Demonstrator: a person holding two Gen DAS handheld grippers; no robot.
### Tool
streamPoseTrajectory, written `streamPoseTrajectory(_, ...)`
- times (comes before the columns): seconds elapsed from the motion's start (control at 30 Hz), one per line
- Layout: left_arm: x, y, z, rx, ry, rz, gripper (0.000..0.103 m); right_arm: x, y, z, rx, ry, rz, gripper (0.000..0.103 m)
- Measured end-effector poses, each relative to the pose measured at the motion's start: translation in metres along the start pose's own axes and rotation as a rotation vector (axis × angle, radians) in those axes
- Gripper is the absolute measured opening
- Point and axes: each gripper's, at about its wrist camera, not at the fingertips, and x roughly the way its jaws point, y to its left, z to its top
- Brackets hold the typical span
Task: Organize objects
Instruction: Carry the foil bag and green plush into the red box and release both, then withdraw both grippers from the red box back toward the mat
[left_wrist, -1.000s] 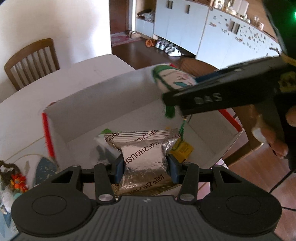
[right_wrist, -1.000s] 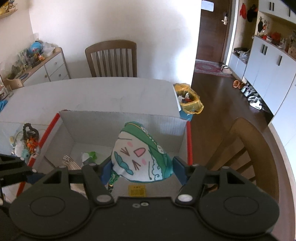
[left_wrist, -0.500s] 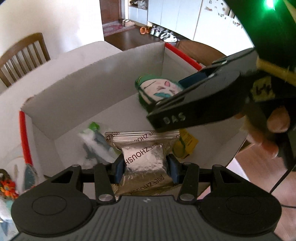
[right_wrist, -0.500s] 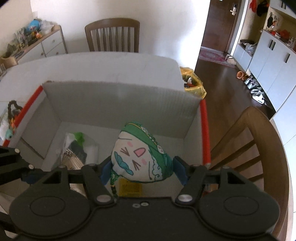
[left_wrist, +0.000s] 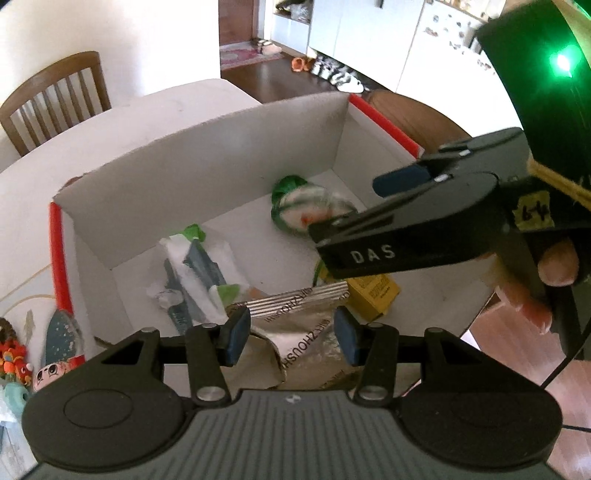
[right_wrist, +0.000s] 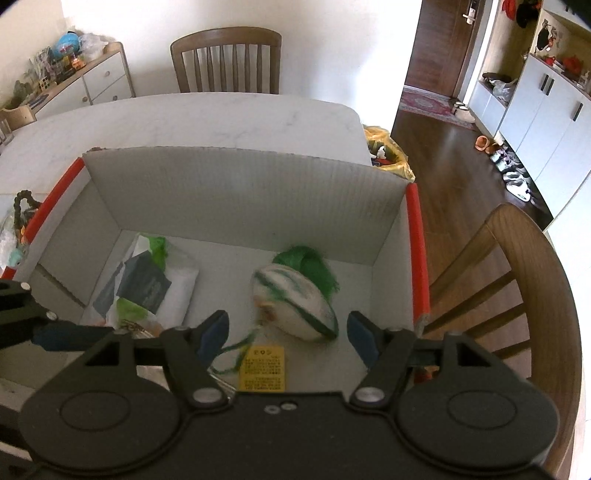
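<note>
A white cardboard box with red edge strips stands on the pale table. My right gripper hangs over its right half with the jaws opening. The green-and-white plush toy lies blurred on the box floor beyond the pads, free of them. Its green cord leads to a yellow tag. In the left wrist view the right gripper crosses above the plush toy. My left gripper is shut on a crumpled silver foil packet low over the box's near side.
A clear pouch with a dark card and green bits lies in the box's left half. Small toys sit outside its left wall. A wooden chair stands close on the right, another chair stands behind the table, and a yellow bag sits past its corner.
My right gripper sank into the box, spread its jaws and let go of the plush toy, which dropped to the floor. The left gripper kept its grip on the foil packet.
</note>
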Motion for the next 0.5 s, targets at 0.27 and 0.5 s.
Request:
streamPoseTrajectory(0.27, -0.019, 0.005, 0.003, -0.042, -0.061, 0.008, 0.049, -0.024, 0.002, 0.0, 0.002, -0.046, 0.023, 0.072)
streamPoseTrajectory(0.5, -0.043, 0.009, -0.002, -0.066, -0.126, 0.011, 0.049, -0.055, 0.008, -0.001, 0.017, -0.107, 0.039, 0.072)
